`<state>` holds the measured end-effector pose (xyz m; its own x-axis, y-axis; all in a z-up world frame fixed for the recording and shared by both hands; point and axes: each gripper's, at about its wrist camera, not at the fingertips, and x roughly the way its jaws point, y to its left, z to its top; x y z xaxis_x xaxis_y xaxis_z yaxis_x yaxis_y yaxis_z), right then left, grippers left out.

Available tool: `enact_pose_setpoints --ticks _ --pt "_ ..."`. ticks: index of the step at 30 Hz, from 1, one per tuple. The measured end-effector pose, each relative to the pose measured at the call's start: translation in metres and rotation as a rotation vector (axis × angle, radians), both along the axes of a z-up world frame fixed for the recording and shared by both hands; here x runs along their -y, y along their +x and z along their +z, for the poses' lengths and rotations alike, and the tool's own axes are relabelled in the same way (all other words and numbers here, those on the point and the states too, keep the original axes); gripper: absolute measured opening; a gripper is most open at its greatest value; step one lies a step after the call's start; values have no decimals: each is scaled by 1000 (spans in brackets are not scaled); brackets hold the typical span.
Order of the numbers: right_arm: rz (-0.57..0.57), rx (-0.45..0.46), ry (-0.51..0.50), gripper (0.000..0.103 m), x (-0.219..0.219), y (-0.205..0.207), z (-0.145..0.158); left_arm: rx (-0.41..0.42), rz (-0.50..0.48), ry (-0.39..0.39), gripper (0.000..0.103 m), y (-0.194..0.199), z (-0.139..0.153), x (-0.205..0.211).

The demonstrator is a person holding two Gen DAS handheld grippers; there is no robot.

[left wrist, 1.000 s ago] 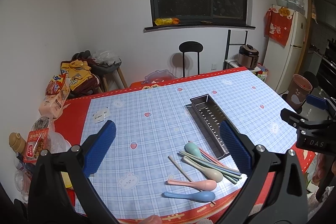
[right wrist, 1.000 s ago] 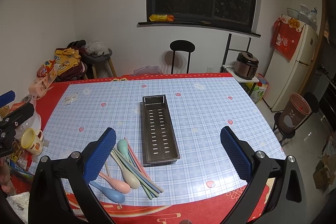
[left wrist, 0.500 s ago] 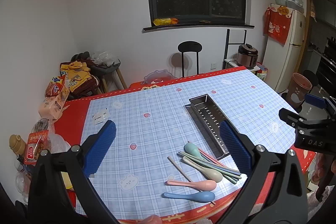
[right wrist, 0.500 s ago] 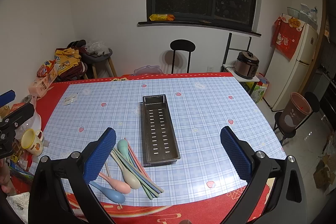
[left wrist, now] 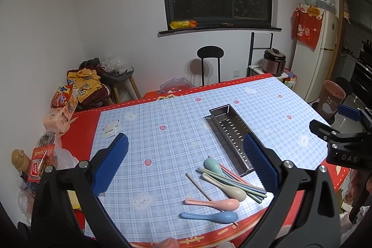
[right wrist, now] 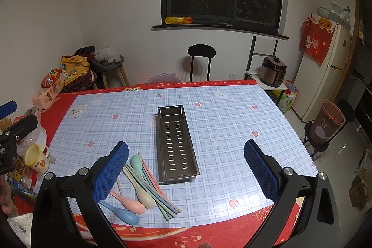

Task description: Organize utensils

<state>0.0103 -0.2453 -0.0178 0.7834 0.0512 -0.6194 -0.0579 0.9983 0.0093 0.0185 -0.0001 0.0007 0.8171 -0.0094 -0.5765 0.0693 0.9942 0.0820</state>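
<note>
A perforated steel utensil tray (left wrist: pixel 230 131) (right wrist: pixel 177 143) lies empty in the middle of the plaid table. Beside it near the front edge lie pastel spoons and chopsticks: a mint spoon (left wrist: pixel 212 166) (right wrist: pixel 136 160), a beige spoon (left wrist: pixel 227 186) (right wrist: pixel 141 193), a pink spoon (left wrist: pixel 214 203) (right wrist: pixel 130 202), a blue spoon (left wrist: pixel 211 216) (right wrist: pixel 121 213) and a bundle of chopsticks (left wrist: pixel 241 183) (right wrist: pixel 158 192). My left gripper (left wrist: pixel 184 164) is open and empty above the table, left of the tray. My right gripper (right wrist: pixel 186 171) is open and empty over the tray's near end.
Paper slips (left wrist: pixel 112 129) lie at the table's far left. A yellow mug (right wrist: pixel 37 158) and snack bags (left wrist: pixel 62 106) crowd the left side. A black stool (right wrist: pixel 201 62), rice cooker (right wrist: pixel 273 71), fridge (right wrist: pixel 330 71) and brown bin (right wrist: pixel 329 123) stand beyond the table.
The left gripper's view has shifted slightly; the table objects have not moved. Both grippers stay open.
</note>
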Motion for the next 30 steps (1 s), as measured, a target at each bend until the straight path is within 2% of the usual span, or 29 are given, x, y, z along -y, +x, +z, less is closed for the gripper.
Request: enact_pose_setpoints --ticks 20,27,30 --pt "-6 3 24 97 6 -11 2 -5 -13 -13 97 -13 1 3" --pt "40 -18 78 97 9 -14 -3 -56 -70 -145 97 -18 -11 -16" --pt "97 -51 131 97 9 -7 -14 -78 -50 -176 97 -18 -21 -27"
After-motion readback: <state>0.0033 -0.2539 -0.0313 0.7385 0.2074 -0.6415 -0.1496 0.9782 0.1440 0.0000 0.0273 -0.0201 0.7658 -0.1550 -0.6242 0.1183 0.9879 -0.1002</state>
